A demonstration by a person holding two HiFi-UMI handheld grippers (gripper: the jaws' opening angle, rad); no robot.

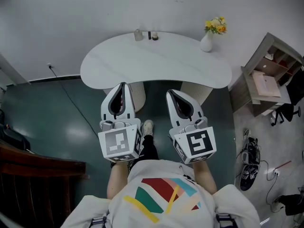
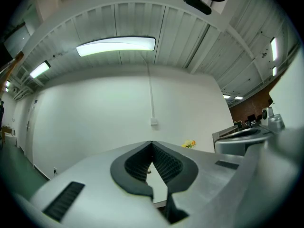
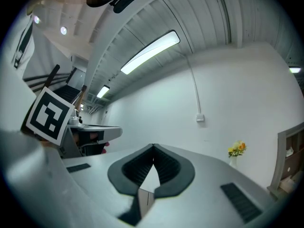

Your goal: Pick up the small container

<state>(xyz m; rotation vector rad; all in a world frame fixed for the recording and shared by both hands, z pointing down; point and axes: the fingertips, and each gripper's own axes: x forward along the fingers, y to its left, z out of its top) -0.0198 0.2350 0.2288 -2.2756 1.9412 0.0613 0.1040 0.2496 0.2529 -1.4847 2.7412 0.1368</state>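
A small grey container (image 1: 138,35) stands at the far edge of the white curved table (image 1: 156,65), with two smaller dark items (image 1: 152,35) right beside it. Both grippers are held side by side in front of the table's near edge, well short of the container. My left gripper (image 1: 122,85) (image 2: 152,142) is shut with nothing between its jaws. My right gripper (image 1: 169,93) (image 3: 153,146) is also shut and holds nothing. Both gripper views point up along the white wall and ceiling, so the container is not clear in them.
A white vase of yellow flowers (image 1: 207,41) (image 3: 236,149) stands at the table's far right. A wooden shelf unit (image 1: 268,75) is to the right, with shoes (image 1: 248,163) on the floor below it. Dark wooden furniture (image 1: 28,175) sits at lower left.
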